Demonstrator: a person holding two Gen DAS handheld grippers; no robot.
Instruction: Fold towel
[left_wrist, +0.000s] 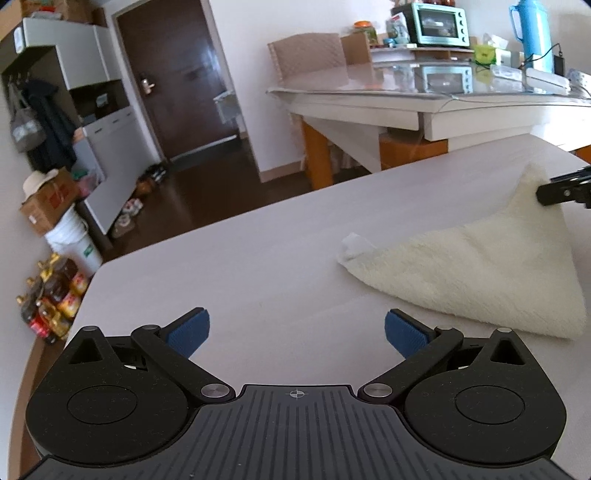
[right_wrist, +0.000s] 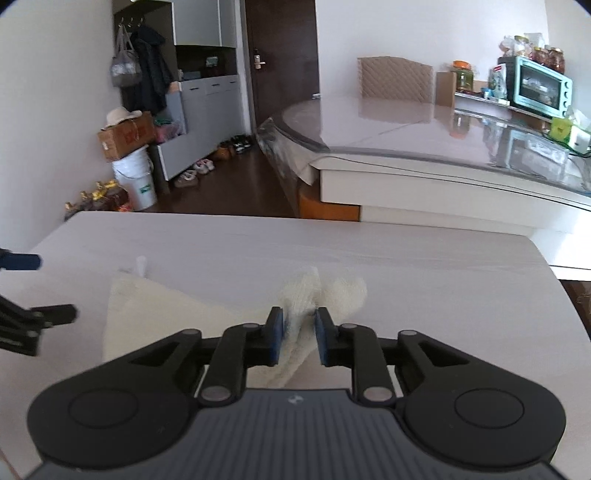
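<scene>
Two grippers over the white table (left_wrist: 258, 258). Right gripper (right_wrist: 298, 332) pinched on a bunched corner of the cream towel (left_wrist: 480, 273), lifting that corner into a peak; its black tip shows at the far right in the left view. Left gripper (left_wrist: 297, 332) spread wide, holding nothing, just left of the towel. Rest of towel lies on table, small white tag (left_wrist: 352, 245) at its far corner.

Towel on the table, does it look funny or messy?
A little. The towel isn't flat: the right gripper pinches one corner and lifts it into a peak, so it looks like a tent. A small white tag sticks out at another corner. The left gripper is open, holding nothing.
</scene>
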